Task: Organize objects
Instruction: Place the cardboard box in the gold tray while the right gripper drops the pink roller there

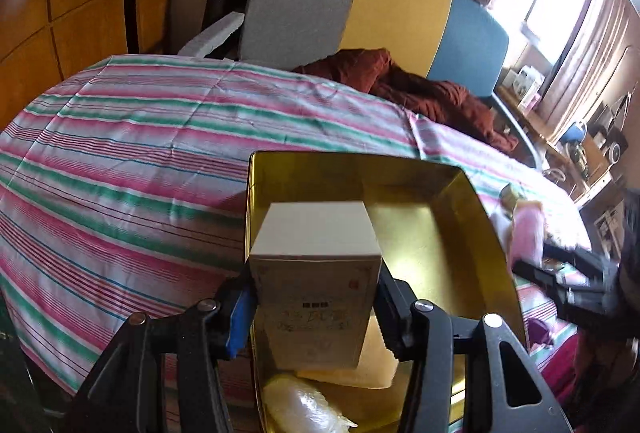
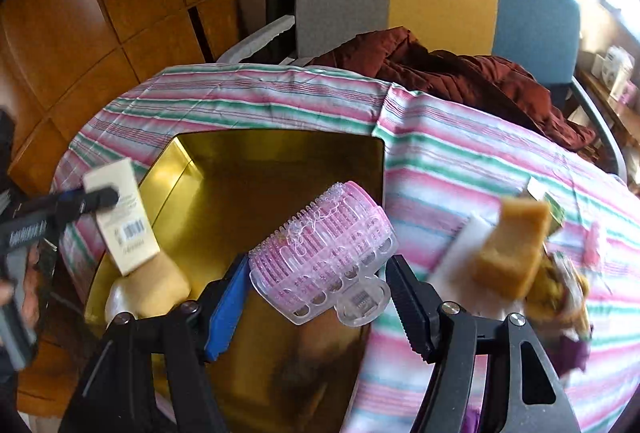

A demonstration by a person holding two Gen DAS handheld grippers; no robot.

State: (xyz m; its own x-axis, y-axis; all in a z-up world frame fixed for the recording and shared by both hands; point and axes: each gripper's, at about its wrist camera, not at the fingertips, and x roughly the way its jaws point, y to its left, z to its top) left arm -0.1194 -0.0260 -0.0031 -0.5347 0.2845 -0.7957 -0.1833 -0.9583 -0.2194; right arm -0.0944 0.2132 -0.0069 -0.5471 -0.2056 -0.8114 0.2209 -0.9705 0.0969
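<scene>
The left tool (image 1: 316,307) grips a cream box (image 1: 316,265) above the gold tin (image 1: 460,217).

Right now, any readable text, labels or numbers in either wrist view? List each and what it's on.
None can be read.
White box in the left gripper: dark printed marks and a small red stamp on the front, too blurred to read.
Same box from the right wrist view: barcode with digits beneath, too small and blurred.
Pink hair roller in the right gripper: no text seen.
Gold tin: no text seen.
</scene>
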